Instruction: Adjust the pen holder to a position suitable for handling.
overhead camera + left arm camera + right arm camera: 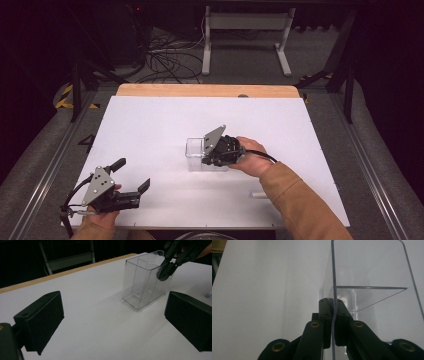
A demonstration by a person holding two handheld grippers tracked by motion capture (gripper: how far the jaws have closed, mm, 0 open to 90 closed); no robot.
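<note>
A clear plastic box [194,148] with an inner divider stands upright near the middle of the white tabletop [150,125]. My right gripper [206,160] is shut on the box's near wall at its rim. In the right gripper view the thin clear wall [333,270] runs between the two closed pads of that gripper [333,308]. The left gripper view shows the box [142,285] ahead and to the right, with the right gripper [163,273] pinching its edge. My left gripper [132,175] rests open at the front left, nothing between its jaws [115,315].
A small pale cylinder [257,195] lies on the table by the right forearm. A wooden strip [205,90] edges the far side. Beyond it are cables [165,60] and a white stand's legs [245,45] on the floor.
</note>
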